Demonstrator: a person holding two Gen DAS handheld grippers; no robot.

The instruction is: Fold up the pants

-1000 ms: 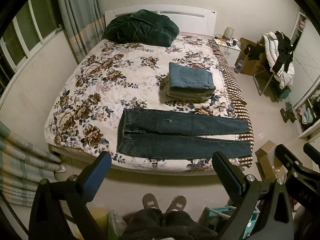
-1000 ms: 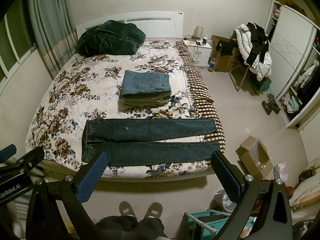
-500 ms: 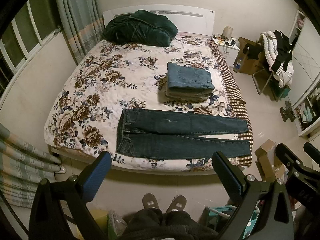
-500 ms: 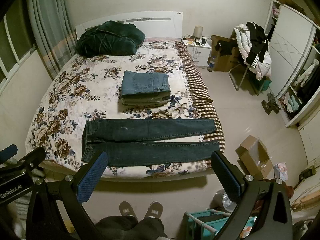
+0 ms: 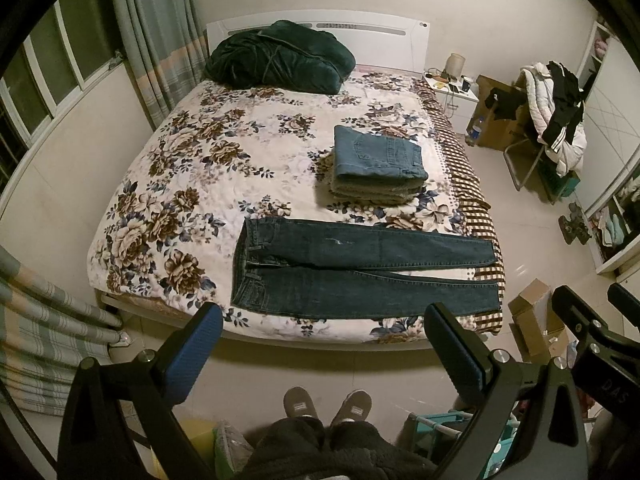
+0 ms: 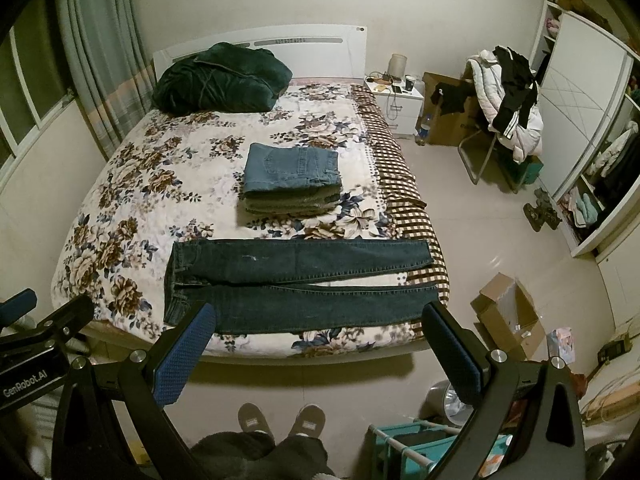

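Left wrist view shows our left gripper (image 5: 322,342) with its jaws wide apart and nothing between them, held off the foot of the bed (image 5: 248,332). Our right gripper (image 6: 318,342) is likewise spread and empty. The dark jeans (image 5: 360,268) lie flat across the near edge of the floral quilt (image 5: 180,184), waistband toward the left, both legs stretched to the right with the cuffs reaching the checked sheet (image 5: 472,188). Behind them sits a stack of folded pants (image 5: 378,168), well apart from the jeans.

We judge the folding has not begun: this is the approach. Next we likely need one gripper at the waistband and the other at a cuff of the same leg, to lay it over its twin.
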